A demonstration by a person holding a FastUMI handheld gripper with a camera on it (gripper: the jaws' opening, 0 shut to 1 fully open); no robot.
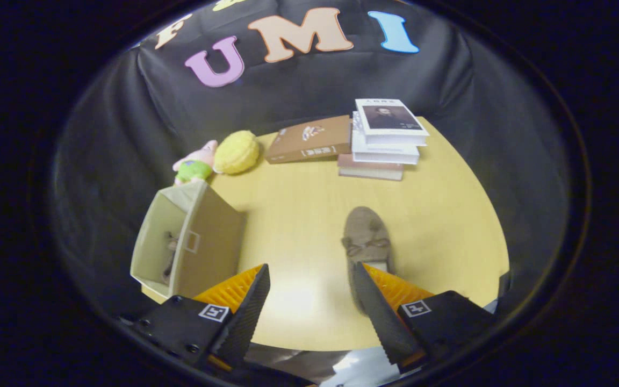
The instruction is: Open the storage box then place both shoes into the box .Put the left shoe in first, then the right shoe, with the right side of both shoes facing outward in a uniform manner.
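Yellow wood makes up the big table, which fills the middle of the picture.

A tan box stands on the table at the left side of the picture, near the table's edge. Its top is open. One shoe lies deep inside it, and only a small dark part of that shoe can be seen.

A stack of books sits at the far end of the table, in the upper right part of the picture. A brown book lies flat just beside the stack, on its left.

The gripper is at the bottom of the picture. Its two fingers are black with orange backs, and they stand wide apart. Nothing is between them but bare table.

The other shoe is tan and soft, with a little bow on top. It lies on the table to the right of the middle, with its toe pointing away toward the books. Its near end is hidden behind the right finger, so I cannot tell if the finger touches it.

A round yellow toy sits at the upper left of the table, just left of the brown book. A small pink and green toy lies right beside it, behind the box.
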